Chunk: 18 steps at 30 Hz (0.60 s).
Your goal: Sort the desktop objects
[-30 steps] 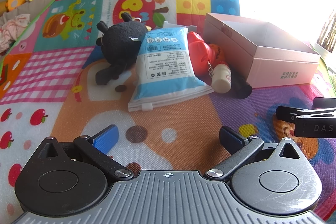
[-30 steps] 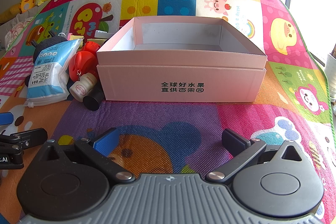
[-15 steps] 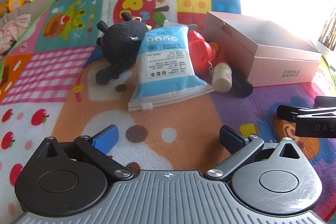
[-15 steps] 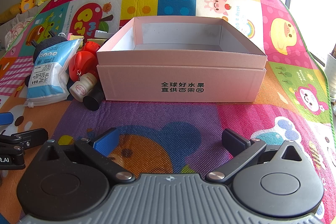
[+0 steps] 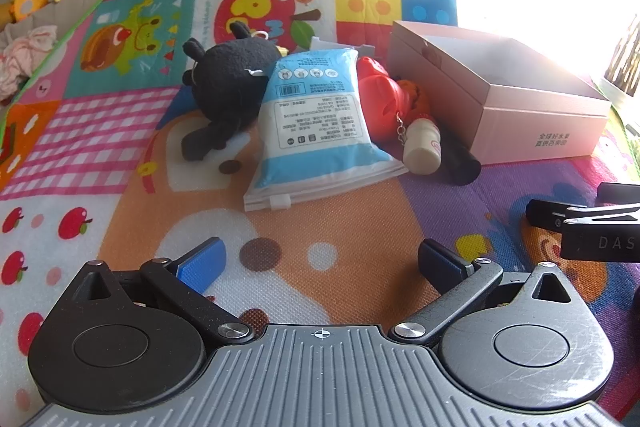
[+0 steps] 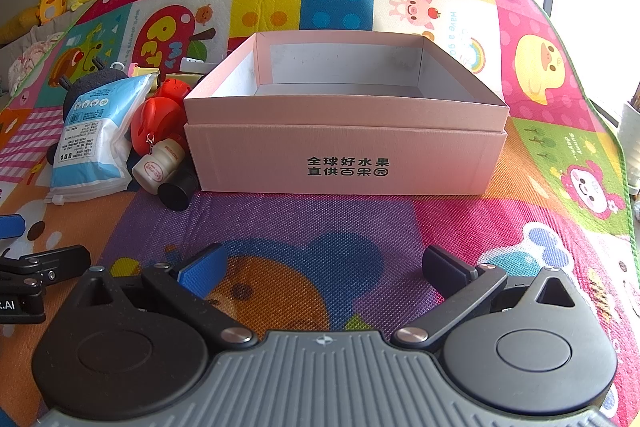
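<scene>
Black plush toy [image 5: 232, 83], blue-and-white pouch [image 5: 316, 123], red toy [image 5: 380, 99] and small bottle [image 5: 422, 147] lie heaped on the play mat [image 5: 120, 131], just left of the pink box [image 6: 346, 143], which holds nothing visible. Sorting looks unstarted: the left tool [image 5: 320, 259] and right tool [image 6: 324, 267] both gape wide with nothing held. Next, the left tool likely must reach forward to the pouch.

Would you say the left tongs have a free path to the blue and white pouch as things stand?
Probably yes: the left tongs stand open, facing the blue and white pouch, with only bare play mat between them, and the pouch lies on top of the pile.
</scene>
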### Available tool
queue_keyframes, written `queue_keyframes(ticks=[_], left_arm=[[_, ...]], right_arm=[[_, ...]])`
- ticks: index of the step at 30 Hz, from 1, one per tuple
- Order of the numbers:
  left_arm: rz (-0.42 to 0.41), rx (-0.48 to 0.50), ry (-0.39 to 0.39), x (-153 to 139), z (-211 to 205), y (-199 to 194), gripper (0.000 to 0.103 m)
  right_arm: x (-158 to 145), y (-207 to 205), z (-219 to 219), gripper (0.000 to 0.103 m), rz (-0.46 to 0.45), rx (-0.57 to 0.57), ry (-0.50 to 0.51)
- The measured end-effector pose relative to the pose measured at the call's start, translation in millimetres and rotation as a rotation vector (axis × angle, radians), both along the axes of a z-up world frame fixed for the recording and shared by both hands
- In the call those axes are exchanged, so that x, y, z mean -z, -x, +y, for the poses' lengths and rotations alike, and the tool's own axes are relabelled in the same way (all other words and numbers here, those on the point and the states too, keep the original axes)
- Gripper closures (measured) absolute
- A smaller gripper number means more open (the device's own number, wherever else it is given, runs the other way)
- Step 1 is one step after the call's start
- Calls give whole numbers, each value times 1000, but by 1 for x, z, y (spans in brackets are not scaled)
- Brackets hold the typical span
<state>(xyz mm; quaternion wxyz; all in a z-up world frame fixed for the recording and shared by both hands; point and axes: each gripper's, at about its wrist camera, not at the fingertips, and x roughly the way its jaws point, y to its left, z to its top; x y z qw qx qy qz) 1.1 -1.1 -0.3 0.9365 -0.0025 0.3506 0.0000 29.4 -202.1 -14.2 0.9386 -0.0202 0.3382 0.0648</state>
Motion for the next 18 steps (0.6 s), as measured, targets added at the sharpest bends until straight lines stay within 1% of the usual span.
queue_keyframes(ticks=[2, 6, 10, 18], left_arm=[[0, 0, 0, 0, 0, 0, 0], [3, 2, 0, 0, 0, 0, 0], [3, 3, 1, 0, 0, 0, 0], [5, 3, -1, 0, 0, 0, 0]], right_arm=[[4, -2, 0, 0, 0, 0, 0], [-2, 4, -3, 0, 17, 13, -10], [-2, 24, 4, 0, 22, 59, -4], [-3, 26, 2, 0, 23, 35, -4]])
